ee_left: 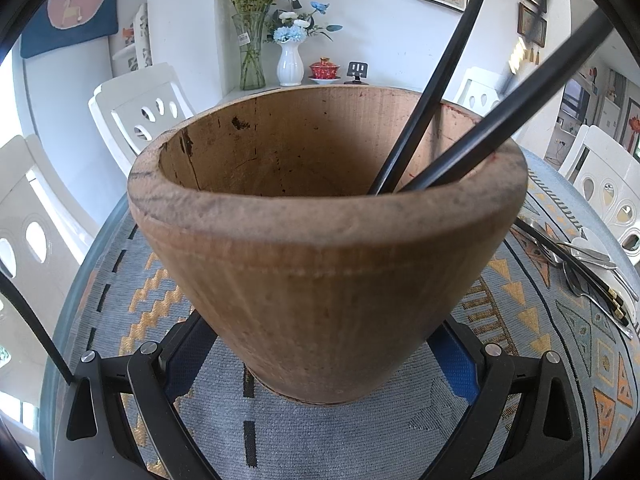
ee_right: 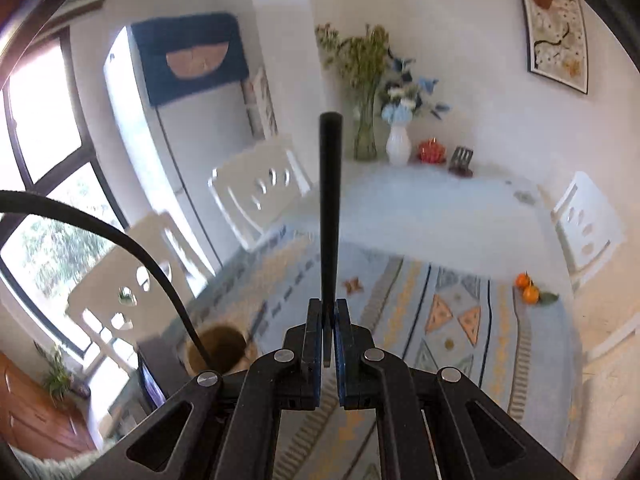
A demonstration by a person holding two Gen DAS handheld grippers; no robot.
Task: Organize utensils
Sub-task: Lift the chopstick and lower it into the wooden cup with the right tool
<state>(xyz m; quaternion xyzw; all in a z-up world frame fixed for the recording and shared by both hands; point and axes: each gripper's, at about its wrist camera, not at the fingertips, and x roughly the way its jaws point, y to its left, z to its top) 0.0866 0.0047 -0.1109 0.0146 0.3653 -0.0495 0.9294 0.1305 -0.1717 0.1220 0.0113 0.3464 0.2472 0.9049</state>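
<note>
A brown wooden holder (ee_left: 320,264) stands upright on the patterned table mat and fills the left wrist view. My left gripper (ee_left: 320,360) straddles its base, blue pads (ee_left: 456,356) against both sides, so it is shut on the holder. Two black chopsticks (ee_left: 436,92) lean inside it against the right rim. In the right wrist view my right gripper (ee_right: 329,320) hangs high over the table, shut on one black chopstick (ee_right: 330,208) that sticks out forward between the pads. From there the holder (ee_right: 216,350) shows small at the lower left.
Spoons, forks and gold-tipped black chopsticks (ee_left: 580,268) lie in a heap on the mat right of the holder. Two oranges (ee_right: 528,288) sit near the table's right edge. White chairs (ee_left: 136,116) ring the table. Vases and a red lidded cup (ee_left: 324,68) stand at the back.
</note>
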